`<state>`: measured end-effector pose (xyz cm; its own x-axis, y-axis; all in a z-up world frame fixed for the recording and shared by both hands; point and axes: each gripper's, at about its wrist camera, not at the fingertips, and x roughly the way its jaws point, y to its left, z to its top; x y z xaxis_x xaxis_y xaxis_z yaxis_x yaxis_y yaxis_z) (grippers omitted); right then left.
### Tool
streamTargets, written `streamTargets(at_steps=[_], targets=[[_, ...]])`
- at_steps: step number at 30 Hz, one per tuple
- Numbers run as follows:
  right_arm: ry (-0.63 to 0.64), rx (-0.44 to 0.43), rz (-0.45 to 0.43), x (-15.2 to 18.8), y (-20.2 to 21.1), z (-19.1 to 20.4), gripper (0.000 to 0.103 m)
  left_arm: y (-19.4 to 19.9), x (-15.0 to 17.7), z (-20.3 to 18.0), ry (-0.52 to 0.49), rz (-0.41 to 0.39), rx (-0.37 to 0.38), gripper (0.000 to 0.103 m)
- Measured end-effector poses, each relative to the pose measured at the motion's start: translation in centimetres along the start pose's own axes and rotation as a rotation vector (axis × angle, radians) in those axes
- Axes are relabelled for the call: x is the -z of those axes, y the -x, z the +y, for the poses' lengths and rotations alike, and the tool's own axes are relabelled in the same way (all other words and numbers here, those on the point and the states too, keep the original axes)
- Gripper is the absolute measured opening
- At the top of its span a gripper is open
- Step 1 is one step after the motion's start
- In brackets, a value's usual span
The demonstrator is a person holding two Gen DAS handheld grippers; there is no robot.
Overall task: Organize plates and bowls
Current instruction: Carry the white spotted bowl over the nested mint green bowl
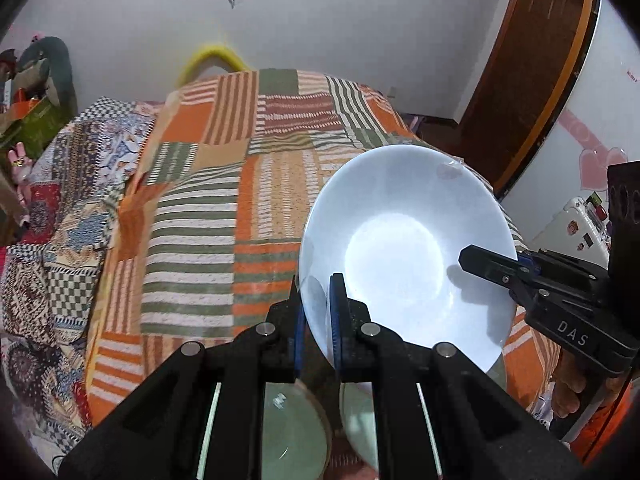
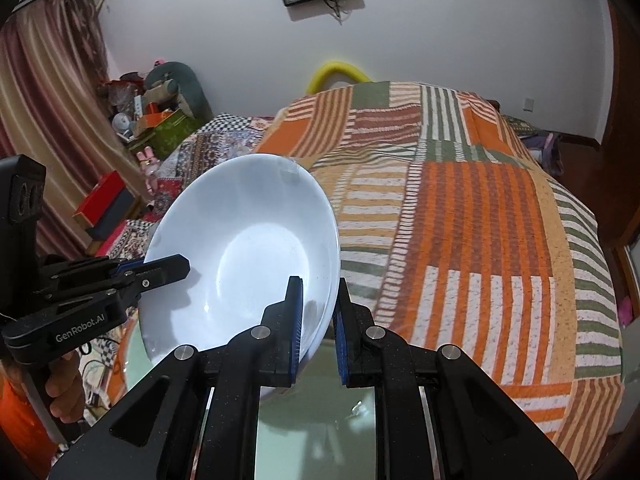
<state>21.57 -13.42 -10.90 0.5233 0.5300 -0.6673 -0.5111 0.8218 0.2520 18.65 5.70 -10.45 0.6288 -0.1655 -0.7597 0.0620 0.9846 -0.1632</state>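
Observation:
A white bowl (image 1: pixel 400 260) hangs tilted in the air, held by both grippers on opposite sides of its rim. In the left wrist view my left gripper (image 1: pixel 316 300) is shut on the near left rim, one blue pad inside the bowl and one outside. My right gripper (image 1: pixel 480 262) comes in from the right and clamps the rim there. In the right wrist view the same bowl (image 2: pixel 248 248) is pinched at its near right rim by my right gripper (image 2: pixel 320 304). My left gripper (image 2: pixel 176 270) grips the left rim, with a hand below it.
A greenish glass surface (image 2: pixel 312 432) lies right under the bowl and grippers. Behind is a bed with an orange, green and white patchwork blanket (image 2: pixel 460 220). Boxes and toys (image 2: pixel 160 128) crowd the far left; a wooden door frame (image 1: pixel 532 80) and white fridge (image 1: pixel 600 128) stand right.

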Motion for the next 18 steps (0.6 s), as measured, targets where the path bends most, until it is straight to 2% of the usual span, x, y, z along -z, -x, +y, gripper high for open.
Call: streamTargets(at_steps=[8,18], targets=[[0.045,-0.040,-0.008,1.0,0.9,3.2,0.013,3.8,2.7,1.4,0.037,-0.033,-0.043,0.010],[0.096,-0.094,0.020,2.6,0.1,6.7,0.013,6.9,6.1,4.0,0.081,-0.046,-0.103,0.010]])
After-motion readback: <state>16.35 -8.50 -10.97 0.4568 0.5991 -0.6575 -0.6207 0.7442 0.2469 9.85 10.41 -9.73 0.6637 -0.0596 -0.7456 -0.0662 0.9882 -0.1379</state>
